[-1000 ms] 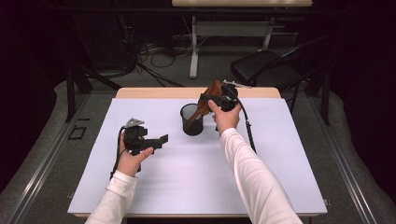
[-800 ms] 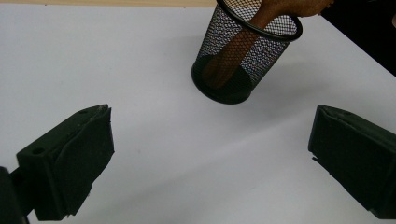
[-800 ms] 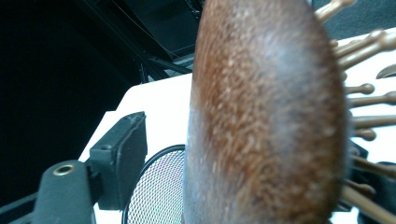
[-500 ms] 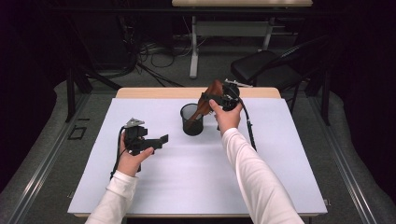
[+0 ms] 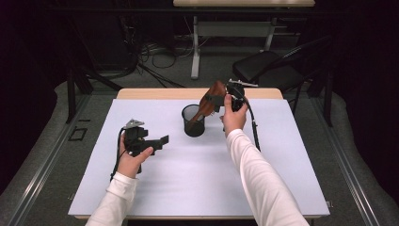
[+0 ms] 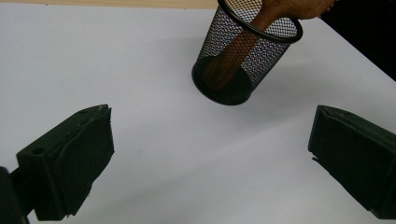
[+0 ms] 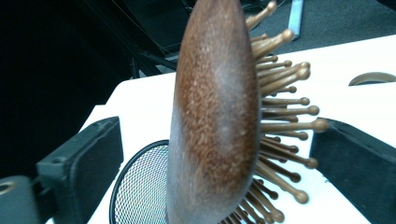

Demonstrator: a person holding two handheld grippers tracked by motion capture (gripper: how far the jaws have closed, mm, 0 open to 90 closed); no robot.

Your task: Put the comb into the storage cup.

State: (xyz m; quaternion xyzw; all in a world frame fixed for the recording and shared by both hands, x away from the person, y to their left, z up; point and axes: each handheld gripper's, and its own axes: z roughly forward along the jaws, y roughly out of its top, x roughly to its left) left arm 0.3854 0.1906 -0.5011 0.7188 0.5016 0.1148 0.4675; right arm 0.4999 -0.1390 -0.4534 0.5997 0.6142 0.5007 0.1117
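Note:
A brown wooden hairbrush (image 5: 203,109) stands tilted, handle down, in a black mesh cup (image 5: 193,121) at the back middle of the white table sheet (image 5: 197,183). My right gripper (image 5: 217,99) is at the brush head. Its jaws have just been opening and now stand wide, one on each side of the head (image 7: 215,116), with a gap on the smooth side and the bristle tips near the other jaw. The left gripper (image 5: 160,141) hovers open and empty over the sheet to the left of the cup (image 6: 233,70).
A dark chair (image 5: 268,70) and table legs with cables stand behind the far wooden edge (image 5: 160,93). White sheet stretches in front of the cup and to both sides.

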